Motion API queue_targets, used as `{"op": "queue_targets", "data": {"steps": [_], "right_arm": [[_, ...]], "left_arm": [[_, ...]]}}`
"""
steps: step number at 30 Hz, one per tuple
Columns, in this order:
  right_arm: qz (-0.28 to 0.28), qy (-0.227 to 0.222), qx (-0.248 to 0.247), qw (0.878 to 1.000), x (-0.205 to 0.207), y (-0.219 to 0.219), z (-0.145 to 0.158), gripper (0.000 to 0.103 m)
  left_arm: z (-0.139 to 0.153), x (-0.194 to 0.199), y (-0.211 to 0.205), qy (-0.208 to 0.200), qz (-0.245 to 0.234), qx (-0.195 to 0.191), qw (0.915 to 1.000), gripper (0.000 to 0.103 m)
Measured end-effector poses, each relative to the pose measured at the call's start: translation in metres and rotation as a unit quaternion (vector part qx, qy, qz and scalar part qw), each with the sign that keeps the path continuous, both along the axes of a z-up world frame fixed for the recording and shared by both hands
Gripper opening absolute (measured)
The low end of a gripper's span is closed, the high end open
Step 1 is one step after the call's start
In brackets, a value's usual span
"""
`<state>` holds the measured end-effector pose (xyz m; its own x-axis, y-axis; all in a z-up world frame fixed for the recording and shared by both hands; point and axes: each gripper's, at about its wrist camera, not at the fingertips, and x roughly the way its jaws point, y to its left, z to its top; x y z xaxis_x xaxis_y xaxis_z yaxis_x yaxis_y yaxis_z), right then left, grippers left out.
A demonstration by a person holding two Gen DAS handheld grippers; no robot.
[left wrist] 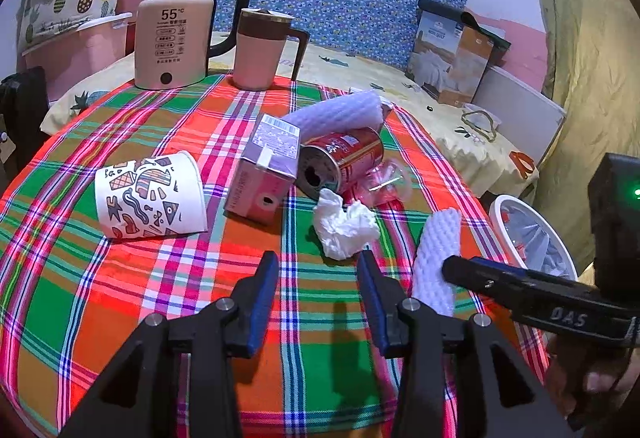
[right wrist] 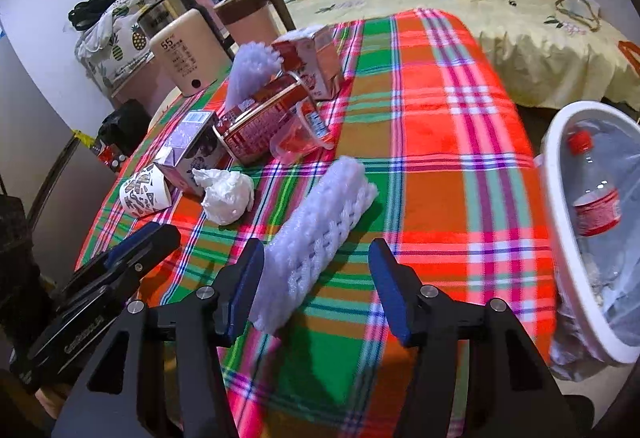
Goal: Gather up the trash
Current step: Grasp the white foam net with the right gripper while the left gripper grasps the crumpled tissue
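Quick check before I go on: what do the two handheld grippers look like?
Both the left gripper and right gripper are black linkage frames with silver pivot bolts and blue pads on the fingers. White lettering runs along their sides; a green light glows on the right one's body.

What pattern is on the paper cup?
White paper cup with colourful geometric doodles; clearest in left wrist view.

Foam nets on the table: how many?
2. One foam net lies near the table's edge, its near end between the open right tongs. The other foam net is behind the red can. More may be hidden behind the clutter.
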<state>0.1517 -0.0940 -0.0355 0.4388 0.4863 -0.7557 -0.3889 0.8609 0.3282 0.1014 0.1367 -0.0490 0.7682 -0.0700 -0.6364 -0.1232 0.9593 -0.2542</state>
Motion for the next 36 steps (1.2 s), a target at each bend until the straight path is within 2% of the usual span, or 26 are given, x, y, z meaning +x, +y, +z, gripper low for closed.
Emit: {"op": "queue_targets", "data": {"steps": [11, 24, 27, 28, 29, 32, 34, 36], "right_arm": [[0.035, -0.006, 0.008, 0.999, -0.003, 0.011, 0.0, 0.024], [-0.003, -0.021, 0.017, 1.0, -0.002, -0.024, 0.01, 0.022], [-0.011, -0.021, 0.017, 1.0, -0.003, -0.031, 0.008, 0.022], [-0.013, -0.02, 0.017, 1.0, -0.003, -0.032, 0.008, 0.022], [-0.015, -0.019, 0.017, 1.0, -0.003, -0.035, 0.008, 0.022], [-0.02, -0.019, 0.02, 0.999, -0.004, -0.043, 0.008, 0.022], [-0.023, -0.019, 0.023, 0.999, -0.006, -0.047, 0.008, 0.022], [-0.027, -0.02, 0.024, 0.999, -0.009, -0.053, 0.01, 0.022]], "left_arm": [[-0.004, 0.017, -0.001, 0.003, -0.01, -0.014, 0.9999, 0.049], [-0.013, 0.048, -0.013, 0.025, -0.016, -0.009, 0.9995, 0.051], [-0.016, 0.055, -0.014, 0.036, -0.017, -0.02, 0.999, 0.051], [-0.016, 0.056, -0.015, 0.038, -0.019, -0.018, 0.999, 0.049], [-0.016, 0.057, -0.017, 0.039, -0.022, -0.016, 0.9989, 0.04], [-0.015, 0.056, -0.022, 0.037, -0.026, -0.006, 0.9989, 0.027], [-0.013, 0.053, -0.026, 0.032, -0.031, -0.002, 0.999, 0.02], [-0.011, 0.048, -0.029, 0.03, -0.035, 0.001, 0.9989, 0.019]]}}
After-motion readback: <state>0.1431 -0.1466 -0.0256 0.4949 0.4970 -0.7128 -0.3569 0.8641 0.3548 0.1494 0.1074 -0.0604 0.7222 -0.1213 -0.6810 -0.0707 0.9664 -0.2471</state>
